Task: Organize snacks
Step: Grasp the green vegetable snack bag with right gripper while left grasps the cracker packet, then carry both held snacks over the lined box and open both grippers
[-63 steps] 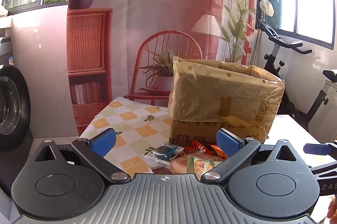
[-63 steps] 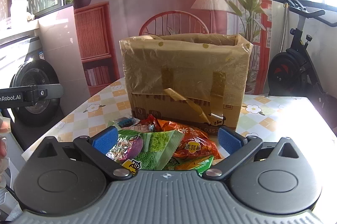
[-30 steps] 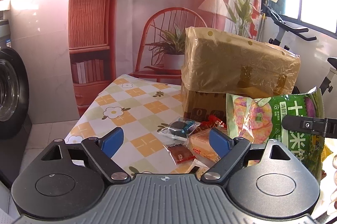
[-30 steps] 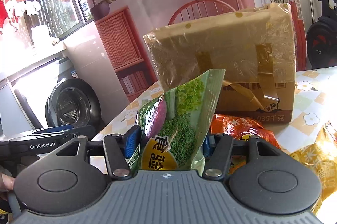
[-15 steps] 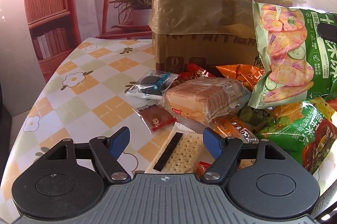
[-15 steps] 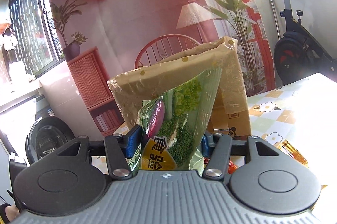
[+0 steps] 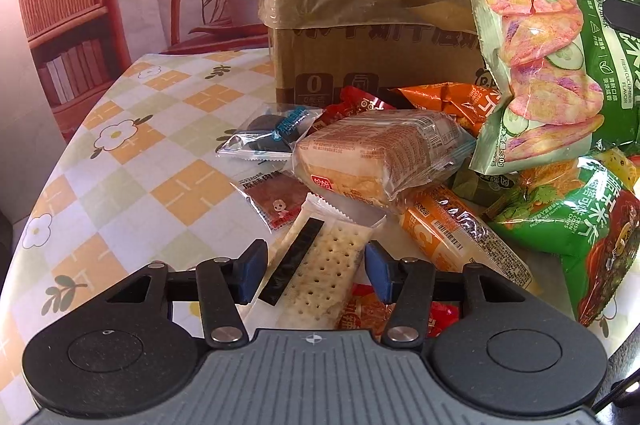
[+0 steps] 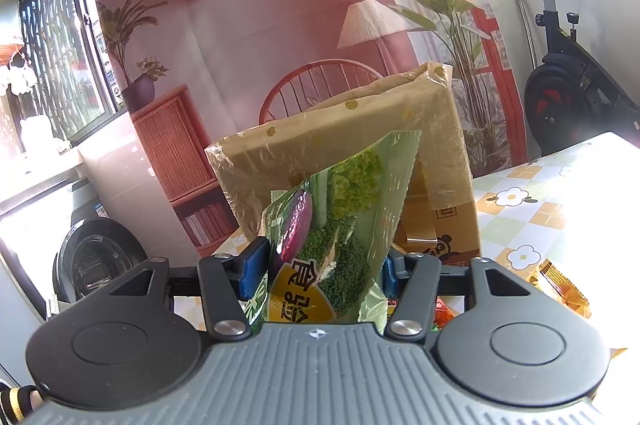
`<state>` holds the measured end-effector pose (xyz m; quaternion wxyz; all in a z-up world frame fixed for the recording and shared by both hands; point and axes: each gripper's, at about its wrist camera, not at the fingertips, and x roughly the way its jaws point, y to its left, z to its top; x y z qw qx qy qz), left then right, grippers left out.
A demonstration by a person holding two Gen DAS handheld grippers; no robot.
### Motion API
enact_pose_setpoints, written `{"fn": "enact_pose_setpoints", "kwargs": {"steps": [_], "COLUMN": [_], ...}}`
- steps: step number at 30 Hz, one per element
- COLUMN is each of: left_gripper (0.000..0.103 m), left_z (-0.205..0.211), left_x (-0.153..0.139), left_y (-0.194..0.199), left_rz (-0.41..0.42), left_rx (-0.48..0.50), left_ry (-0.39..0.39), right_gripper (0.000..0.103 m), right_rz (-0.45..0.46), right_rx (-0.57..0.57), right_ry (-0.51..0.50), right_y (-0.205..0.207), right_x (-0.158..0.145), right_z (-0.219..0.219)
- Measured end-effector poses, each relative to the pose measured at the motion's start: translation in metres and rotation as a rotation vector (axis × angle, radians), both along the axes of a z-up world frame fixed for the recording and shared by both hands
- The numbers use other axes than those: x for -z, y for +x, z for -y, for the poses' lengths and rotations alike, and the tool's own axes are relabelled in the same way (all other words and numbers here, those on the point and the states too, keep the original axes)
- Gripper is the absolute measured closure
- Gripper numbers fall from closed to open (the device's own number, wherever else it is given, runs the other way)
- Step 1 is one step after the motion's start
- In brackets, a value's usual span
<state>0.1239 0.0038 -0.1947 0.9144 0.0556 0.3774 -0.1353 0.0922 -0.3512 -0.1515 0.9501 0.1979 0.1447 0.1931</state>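
Two grippers are at work, and the coming move turns on the left one. The left gripper [image 7: 312, 275] hangs low over the table [image 7: 132, 165], its jaws partly open and holding nothing, with the long clear-wrapped pack of pale dotted crackers [image 7: 320, 269] lying straight between them. The pack's long axis runs nearly forward from the jaws, leaning a little to their right at its far end, so the jaws straddle its narrow width; a plain closing should, I judge, take it across the short side. The left gripper is much the nearer to it.

The right gripper [image 8: 320, 271] is raised, its jaws closed on the lower part of one upright green vegetable-crisp bag [image 8: 340, 225], which stands before the tall brown cardboard box wrapped in yellowish film [image 8: 332, 149] beyond the jaws.

Counted ahead of the left jaws: one cracker pack; one small flat red jerky sachet [image 7: 276, 199] just ahead and left; one clear packet of dark biscuits [image 7: 272, 135] further ahead; one plump wrapped bread loaf [image 7: 380, 157] ahead and right, resting on one orange tube-shaped pack [image 7: 456, 229]. To the right lie at least two green crisp bags on the heap, besides the held one. Several orange and red wrappers are half buried; I cannot count them surely.
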Motion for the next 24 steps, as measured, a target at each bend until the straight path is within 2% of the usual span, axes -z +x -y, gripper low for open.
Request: {"fn": "enact_pose_setpoints", "kwargs": {"steps": [2, 3, 8, 11, 14, 18, 22, 24], "left_gripper": [0.048, 0.052, 0.053, 0.053, 0.048, 0.037, 0.036, 0.034], "left_z": [-0.003, -0.004, -0.004, -0.001, 0.001, -0.004, -0.012, -0.013], "left_x": [-0.005, -0.006, -0.009, -0.004, 0.003, 0.007, 0.016, 0.018], "left_y": [-0.005, -0.006, -0.008, -0.004, 0.002, 0.014, 0.02, 0.019], "left_rz": [0.011, 0.016, 0.029, 0.012, 0.003, -0.026, -0.053, -0.037], "left_rx": [-0.014, -0.015, -0.027, -0.035, -0.039, -0.041, -0.057, -0.055], "left_ry": [-0.014, -0.019, -0.024, 0.023, 0.064, 0.049, 0.054, 0.056], "right_gripper": [0.046, 0.046, 0.046, 0.046, 0.046, 0.046, 0.046, 0.046], "right_rz": [0.004, 0.007, 0.012, 0.008, 0.011, 0.014, 0.01, 0.005], "right_rx": [0.0, 0.001, 0.001, -0.002, -0.006, -0.011, -0.01, -0.008], "right_ry": [-0.001, -0.001, 0.001, 0.003, 0.005, 0.006, 0.009, 0.01], "right_y": [0.0, -0.001, -0.002, -0.003, -0.003, -0.003, -0.002, -0.002], "right_x": [0.0, 0.0, 0.002, 0.002, 0.001, 0.0, 0.002, 0.003], "right_z": [0.001, 0.001, 0.001, 0.001, 0.002, 0.004, 0.006, 0.006]}}
